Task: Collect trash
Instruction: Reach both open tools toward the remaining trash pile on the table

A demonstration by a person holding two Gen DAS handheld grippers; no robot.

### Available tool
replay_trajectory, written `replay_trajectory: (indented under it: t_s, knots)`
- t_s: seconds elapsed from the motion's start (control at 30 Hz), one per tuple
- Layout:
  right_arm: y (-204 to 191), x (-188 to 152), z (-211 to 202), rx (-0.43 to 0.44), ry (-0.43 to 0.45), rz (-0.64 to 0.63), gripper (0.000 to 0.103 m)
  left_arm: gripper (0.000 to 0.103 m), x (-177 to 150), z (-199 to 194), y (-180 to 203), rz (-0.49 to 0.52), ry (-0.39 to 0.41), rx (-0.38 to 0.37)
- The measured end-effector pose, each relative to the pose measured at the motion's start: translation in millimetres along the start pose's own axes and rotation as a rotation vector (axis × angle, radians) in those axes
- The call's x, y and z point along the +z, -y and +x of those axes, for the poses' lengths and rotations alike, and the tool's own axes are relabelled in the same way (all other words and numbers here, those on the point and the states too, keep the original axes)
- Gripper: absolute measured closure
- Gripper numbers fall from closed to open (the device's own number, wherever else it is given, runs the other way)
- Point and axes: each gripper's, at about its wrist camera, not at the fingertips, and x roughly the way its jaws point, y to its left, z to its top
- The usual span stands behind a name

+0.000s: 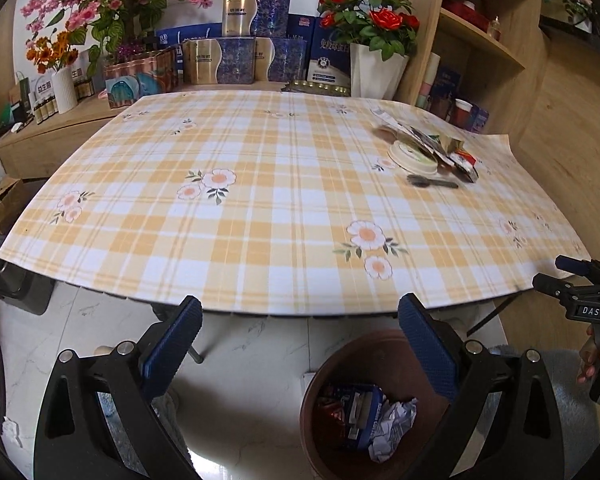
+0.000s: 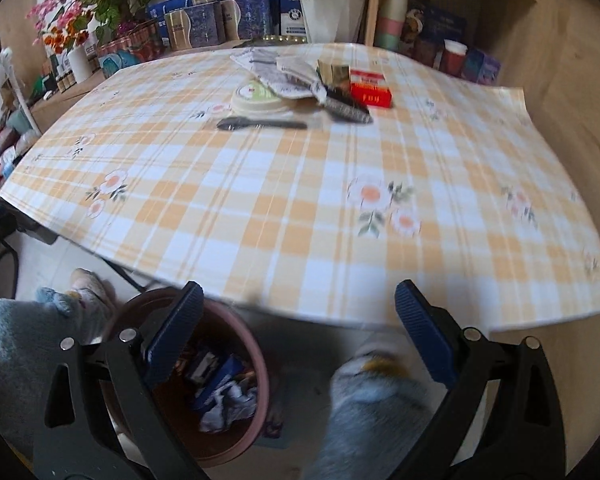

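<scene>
Several scraps of trash sit heaped at the worktop's [image 2: 300, 208] far side: paper wrappers [image 2: 284, 74], a round lid [image 2: 258, 100], a red carton [image 2: 370, 87] (all likely light, crushable; pinch edges). Both claws, left claw [image 1: 300, 322] and right claw [image 2: 298, 314], hang spread and empty above the bin [image 2: 256, 360].

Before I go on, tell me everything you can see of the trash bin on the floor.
The trash bin is a round, open-topped tub, reddish-brown, apparently plastic, with a paler pinkish rim in the right wrist view. It stands upright on the pale marble-look floor, just beside and partly below the table's near edge. It already holds trash: a blue carton, a crumpled white paper ball and some red wrappers. Nothing grips it; both hand-held grippers hover open above it.
</scene>
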Motion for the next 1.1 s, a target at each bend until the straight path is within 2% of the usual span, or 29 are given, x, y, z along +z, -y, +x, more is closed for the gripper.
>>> replay_trajectory:
  t_s: [0.27,0.5,0.73,0.93,1.0,1.1]
  knots:
    - [13.7,42.7,26.3,-0.007,0.049,-0.049,0.008,0.007,20.0,19.3,4.8,0.009,-0.003,0.002]
    - [30.5,95.6,62.0,-0.008,0.103,-0.056,0.008,0.007,40.9,34.6,8.9,0.012,0.011,-0.002]
    - [35.7,133.2,101.9,-0.060,0.101,-0.099,0.008,0.007,55.9,52.8,16.3,0.017,0.001,-0.025]
    - [26.2,145.7,131.1,-0.121,0.057,-0.199,0.010,0.007,64.0,68.1,30.4,0.048,-0.014,-0.054]
    - [23.9,147.0,137.3,-0.134,0.057,-0.226,0.016,0.007,66.3,71.8,35.6,0.062,-0.018,-0.064]
    - [27.8,149.2,143.0,-0.126,0.050,-0.216,0.035,0.007,70.9,79.0,45.8,0.086,-0.027,-0.085]
